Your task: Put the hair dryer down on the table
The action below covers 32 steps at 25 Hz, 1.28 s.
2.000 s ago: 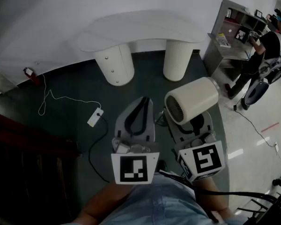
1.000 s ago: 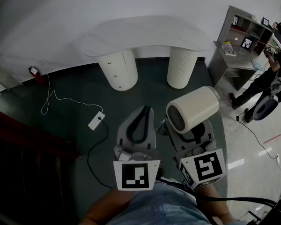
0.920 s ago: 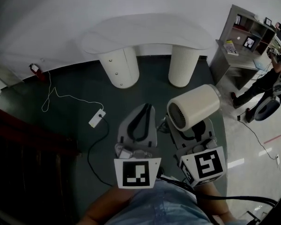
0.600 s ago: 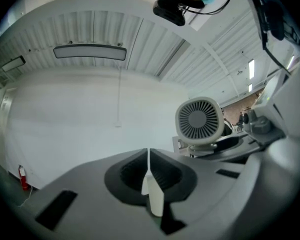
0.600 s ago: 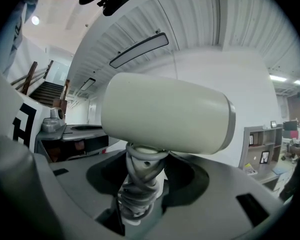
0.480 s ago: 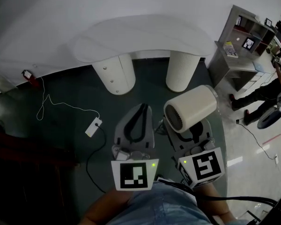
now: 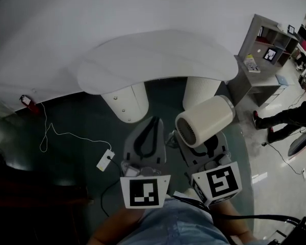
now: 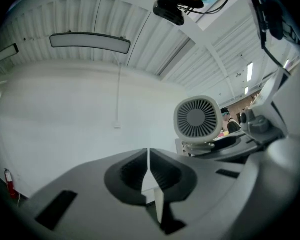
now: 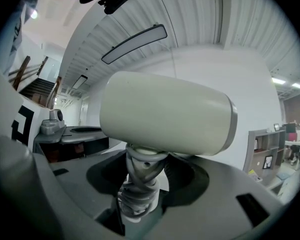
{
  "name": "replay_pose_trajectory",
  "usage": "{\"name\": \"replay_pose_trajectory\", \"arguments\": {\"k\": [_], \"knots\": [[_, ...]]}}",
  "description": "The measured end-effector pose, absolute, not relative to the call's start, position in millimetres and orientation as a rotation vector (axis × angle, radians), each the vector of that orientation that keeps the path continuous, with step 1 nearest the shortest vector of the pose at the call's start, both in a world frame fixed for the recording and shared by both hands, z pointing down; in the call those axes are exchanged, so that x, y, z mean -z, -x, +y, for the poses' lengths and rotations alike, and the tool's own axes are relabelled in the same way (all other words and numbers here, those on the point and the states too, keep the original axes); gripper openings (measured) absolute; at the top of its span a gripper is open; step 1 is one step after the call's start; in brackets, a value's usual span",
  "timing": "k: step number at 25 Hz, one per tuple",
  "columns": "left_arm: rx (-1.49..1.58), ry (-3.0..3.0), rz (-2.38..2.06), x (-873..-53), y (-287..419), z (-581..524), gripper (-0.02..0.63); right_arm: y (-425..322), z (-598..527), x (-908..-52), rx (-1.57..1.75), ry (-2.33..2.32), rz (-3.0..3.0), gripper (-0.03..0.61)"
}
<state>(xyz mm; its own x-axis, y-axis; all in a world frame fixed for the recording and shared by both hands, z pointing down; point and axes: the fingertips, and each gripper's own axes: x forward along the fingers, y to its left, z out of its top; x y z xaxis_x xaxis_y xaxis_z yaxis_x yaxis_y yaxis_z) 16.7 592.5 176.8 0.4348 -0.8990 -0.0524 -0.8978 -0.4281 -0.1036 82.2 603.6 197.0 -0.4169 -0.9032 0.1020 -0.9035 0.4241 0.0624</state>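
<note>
The hair dryer [image 7: 204, 121] is a cream cylinder with a round grille, held up in the air in front of the white curved table [image 7: 158, 55]. My right gripper [image 7: 205, 146] is shut on its handle. In the right gripper view the pads clamp the cord-wrapped handle [image 9: 139, 186] below the dryer body [image 9: 165, 111], inside my right gripper [image 9: 142, 184]. My left gripper [image 7: 152, 122] hangs beside it, shut and empty. The left gripper view shows its jaws closed together at my left gripper [image 8: 149, 166], with the dryer's grille [image 8: 197, 118] to the right.
The table stands on two white ribbed legs [image 7: 125, 101] against a white wall. A power strip [image 7: 105, 160] with its cable lies on the dark floor at left. A grey shelf unit [image 7: 265, 60] and a person's legs [image 7: 285, 119] are at the right.
The table has come closer and now fills more of the head view. Both grippers and the dryer keep the same pose. The person at right has moved further out of the picture.
</note>
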Motion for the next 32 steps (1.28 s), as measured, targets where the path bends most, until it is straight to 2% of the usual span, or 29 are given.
{"name": "replay_pose_trajectory", "arguments": {"k": [15, 32], "knots": [[0.058, 2.603, 1.601, -209, -24, 479, 0.017, -89, 489, -222, -0.023, -1.643, -2.522, 0.221], [0.110, 2.518, 1.686, -190, -93, 267, 0.017, -161, 271, -214, -0.094, -1.538, -2.578, 0.221]]}}
